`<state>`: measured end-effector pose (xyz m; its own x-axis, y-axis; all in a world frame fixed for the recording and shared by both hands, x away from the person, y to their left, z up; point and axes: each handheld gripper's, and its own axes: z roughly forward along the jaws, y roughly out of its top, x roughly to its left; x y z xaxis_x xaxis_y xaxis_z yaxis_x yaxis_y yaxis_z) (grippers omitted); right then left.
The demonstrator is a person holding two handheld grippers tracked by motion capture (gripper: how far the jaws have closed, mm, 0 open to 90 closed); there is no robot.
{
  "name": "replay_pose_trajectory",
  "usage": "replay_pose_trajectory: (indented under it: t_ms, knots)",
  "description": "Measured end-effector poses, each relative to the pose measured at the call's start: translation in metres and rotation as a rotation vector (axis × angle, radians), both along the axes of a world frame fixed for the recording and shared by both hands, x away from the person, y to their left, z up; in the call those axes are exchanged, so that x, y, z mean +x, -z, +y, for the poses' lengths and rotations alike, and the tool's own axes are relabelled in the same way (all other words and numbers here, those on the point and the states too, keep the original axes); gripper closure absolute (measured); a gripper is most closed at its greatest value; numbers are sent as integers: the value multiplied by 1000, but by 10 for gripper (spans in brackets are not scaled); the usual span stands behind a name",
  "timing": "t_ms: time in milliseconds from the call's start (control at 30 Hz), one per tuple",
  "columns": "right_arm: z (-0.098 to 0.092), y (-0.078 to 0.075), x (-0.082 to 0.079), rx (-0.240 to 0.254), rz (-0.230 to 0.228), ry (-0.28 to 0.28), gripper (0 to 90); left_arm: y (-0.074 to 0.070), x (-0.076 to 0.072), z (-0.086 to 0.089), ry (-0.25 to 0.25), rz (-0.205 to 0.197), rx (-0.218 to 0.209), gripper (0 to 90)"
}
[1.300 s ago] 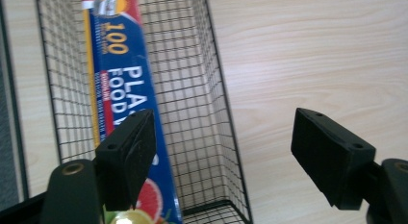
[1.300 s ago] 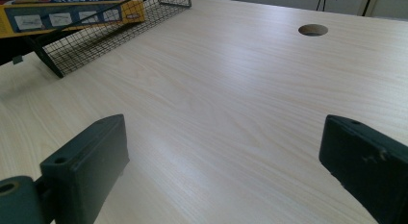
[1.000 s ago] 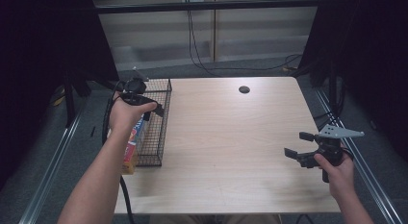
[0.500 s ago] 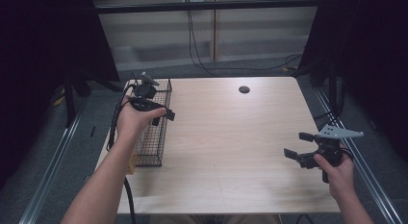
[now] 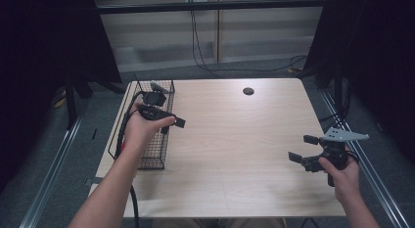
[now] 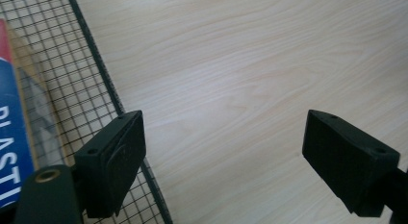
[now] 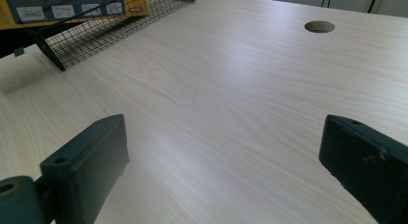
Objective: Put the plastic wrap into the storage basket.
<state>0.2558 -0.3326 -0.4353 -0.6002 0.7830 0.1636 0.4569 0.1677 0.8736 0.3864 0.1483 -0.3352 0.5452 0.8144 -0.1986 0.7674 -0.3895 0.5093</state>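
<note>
Though partial, "PLASTI" on box (image 6: 12, 89)

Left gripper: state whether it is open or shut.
Open. The left gripper has just been opening; its jaws stand apart over bare table, nothing between them.

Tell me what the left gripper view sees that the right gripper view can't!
Left gripper view: blue packaging with white letters behind the basket's mesh, seen from close above, between the left gripper's open, empty jaws, which have just been opening.

Right gripper view: the round hole in the table, a yellow box lying in the basket, and the right gripper's open, empty jaws.

Both: the wire basket and the pale wooden table.
</note>
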Motion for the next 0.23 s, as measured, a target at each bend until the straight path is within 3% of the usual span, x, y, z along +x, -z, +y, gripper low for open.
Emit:
replay_pose_trajectory:
  t_ms: [233]
  knots:
    - [1,2,1,-6,7,-5,28,5,-5,-6,29,-7,-1,138]
